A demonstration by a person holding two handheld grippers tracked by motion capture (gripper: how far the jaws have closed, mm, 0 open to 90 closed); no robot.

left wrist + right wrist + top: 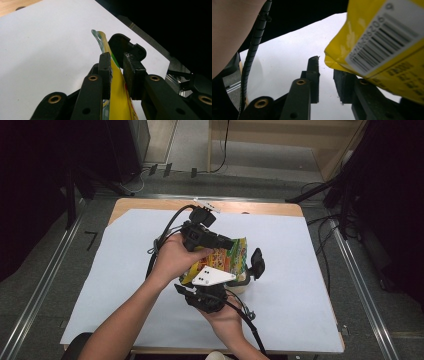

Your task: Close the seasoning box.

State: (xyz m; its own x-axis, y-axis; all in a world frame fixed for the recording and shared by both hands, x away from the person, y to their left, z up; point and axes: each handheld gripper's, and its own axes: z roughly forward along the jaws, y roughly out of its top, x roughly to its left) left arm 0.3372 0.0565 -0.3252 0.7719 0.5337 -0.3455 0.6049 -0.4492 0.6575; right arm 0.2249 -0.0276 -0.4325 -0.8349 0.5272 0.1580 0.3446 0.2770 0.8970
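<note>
While a person's forearms come in from the bottom of the high view, the left hand (172, 257) holds the black left gripper (227, 242) above the middle of the white paper sheet (310, 285) that covers the wooden table (150, 204). Its jaws are clamped on the upper edge of a yellow, crinkled plastic snack packet with green and orange printing (232, 257), holding it off the sheet; the left gripper view shows the packet (117, 92) edge-on, squeezed between the two black pads (106, 72). Just right of and below that, the right hand (225, 317) carries the black right gripper (252, 270), with its grey three-cornered plate (212, 276) on top, against the packet's lower part. Seen along the right gripper (325, 75), its jaws stand slightly apart with only white paper between them, and the packet's barcoded yellow corner (384, 42) hangs above the right-hand jaw, not gripped.
</note>
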